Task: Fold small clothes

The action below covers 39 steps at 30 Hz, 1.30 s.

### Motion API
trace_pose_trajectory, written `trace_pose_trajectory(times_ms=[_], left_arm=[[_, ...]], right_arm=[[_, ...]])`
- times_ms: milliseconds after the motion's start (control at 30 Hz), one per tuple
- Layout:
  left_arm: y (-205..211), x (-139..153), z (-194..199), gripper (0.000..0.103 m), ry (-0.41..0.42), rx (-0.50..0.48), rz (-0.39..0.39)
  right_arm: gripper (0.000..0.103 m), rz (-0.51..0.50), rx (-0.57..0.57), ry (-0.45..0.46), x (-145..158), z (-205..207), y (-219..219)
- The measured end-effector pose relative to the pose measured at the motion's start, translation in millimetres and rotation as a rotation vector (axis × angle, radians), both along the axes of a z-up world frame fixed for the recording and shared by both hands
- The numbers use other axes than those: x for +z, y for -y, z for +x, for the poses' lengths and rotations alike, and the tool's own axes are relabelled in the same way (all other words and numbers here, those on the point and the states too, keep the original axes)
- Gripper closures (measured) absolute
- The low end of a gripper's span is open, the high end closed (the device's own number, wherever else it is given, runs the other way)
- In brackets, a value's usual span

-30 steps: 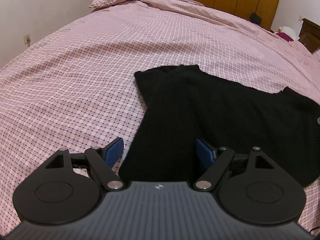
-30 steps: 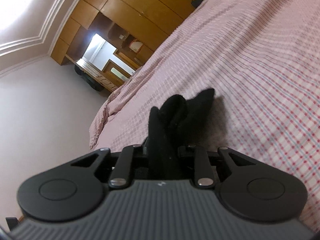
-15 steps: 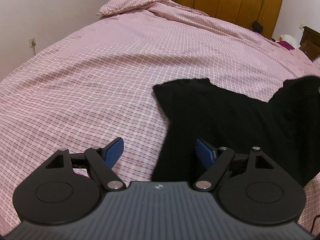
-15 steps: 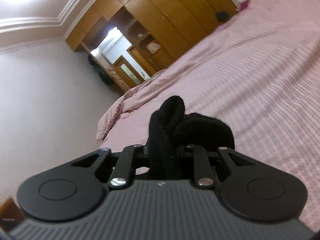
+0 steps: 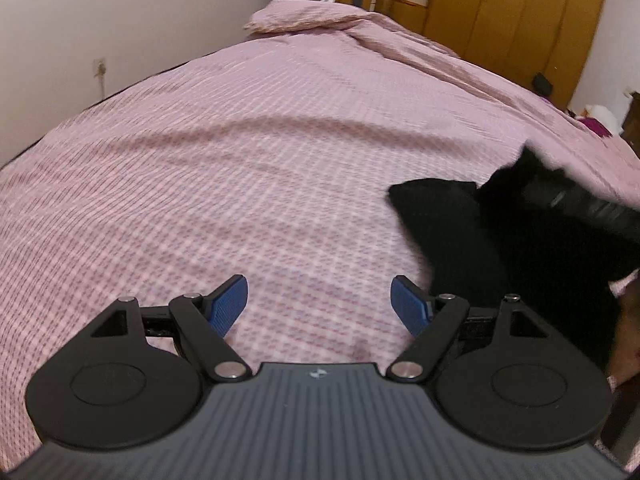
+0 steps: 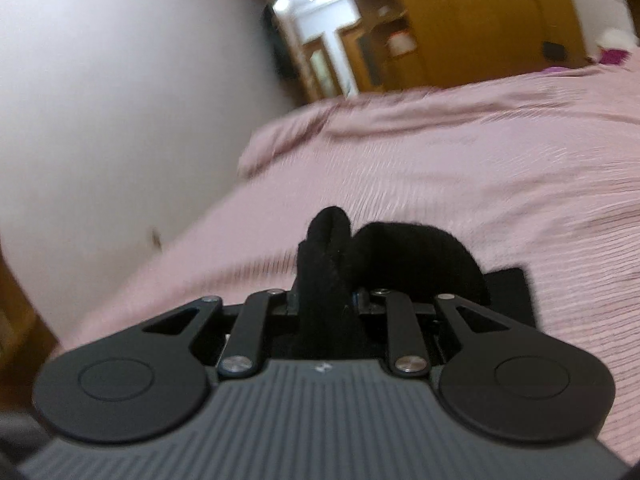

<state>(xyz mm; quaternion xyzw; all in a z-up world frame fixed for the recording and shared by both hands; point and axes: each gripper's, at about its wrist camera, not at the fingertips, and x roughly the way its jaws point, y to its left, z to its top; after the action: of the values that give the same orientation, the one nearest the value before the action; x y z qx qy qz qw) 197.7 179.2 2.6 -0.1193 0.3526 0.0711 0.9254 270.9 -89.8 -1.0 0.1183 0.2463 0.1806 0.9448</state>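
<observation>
A small black garment (image 5: 472,240) lies on the pink checked bed cover (image 5: 240,184), at the right of the left wrist view. My left gripper (image 5: 320,304) is open and empty, its blue pads (image 5: 228,304) over bare cover to the left of the garment. My right gripper (image 6: 326,300) is shut on a bunched fold of the black garment (image 6: 332,252) and holds it above the bed; more of the cloth (image 6: 508,292) lies beneath. The right gripper's body shows blurred over the garment in the left wrist view (image 5: 592,212).
A white wall (image 5: 100,20) runs along the bed's left side. Wooden wardrobes (image 5: 500,12) and a lit doorway (image 6: 320,40) stand at the far end. A pillow bulge (image 5: 312,20) lies at the head of the bed.
My left gripper has moved left, off the garment onto bare cover. My right gripper has lifted its held edge and carried it leftward over the rest of the garment.
</observation>
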Motion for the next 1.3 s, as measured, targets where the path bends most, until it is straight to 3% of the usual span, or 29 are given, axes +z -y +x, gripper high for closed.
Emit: trace_pose_trajectory(times_ms=[133, 267, 333, 400, 500, 567, 633, 833, 933, 1067, 1300], left_arm=[[-19, -5, -8, 0.021, -0.003, 0.022, -0.016], [-33, -7, -13, 0.021, 0.004, 0.041, -0.017], [-39, -8, -15, 0.021, 0.008, 0.054, -0.03], [-43, -9, -15, 0.021, 0.007, 0.067, -0.044], [-45, -8, -15, 0.021, 0.007, 0.075, -0.064], [-42, -6, -16, 0.021, 0.016, 0.065, -0.066], [-39, -3, -16, 0.021, 0.021, 0.056, -0.061], [-21, 13, -14, 0.021, 0.061, 0.005, -0.097], [-7, 22, -14, 0.021, 0.084, -0.043, -0.128], [17, 32, -12, 0.02, 0.102, -0.125, -0.169], [58, 26, 3, 0.021, 0.082, -0.213, -0.196]], right_arm=[[0.081, -0.083, 0.039, -0.058, -28, 7, -25], [0.081, -0.062, 0.009, -0.023, -7, 3, -22], [0.081, -0.096, 0.012, 0.024, 4, -5, -32], [0.081, -0.129, 0.041, 0.014, 6, -5, -43], [0.075, -0.239, 0.113, -0.037, -11, -5, -68], [0.067, -0.257, 0.126, 0.013, -13, -18, -70], [0.057, -0.23, 0.164, 0.028, -6, -29, -64], [0.059, -0.02, 0.272, 0.032, 25, -64, -19], [0.059, 0.01, 0.241, 0.054, 33, -79, 6], [0.059, -0.061, 0.117, 0.072, 28, -86, 34], [0.057, 0.031, -0.081, -0.051, -4, -79, 86]])
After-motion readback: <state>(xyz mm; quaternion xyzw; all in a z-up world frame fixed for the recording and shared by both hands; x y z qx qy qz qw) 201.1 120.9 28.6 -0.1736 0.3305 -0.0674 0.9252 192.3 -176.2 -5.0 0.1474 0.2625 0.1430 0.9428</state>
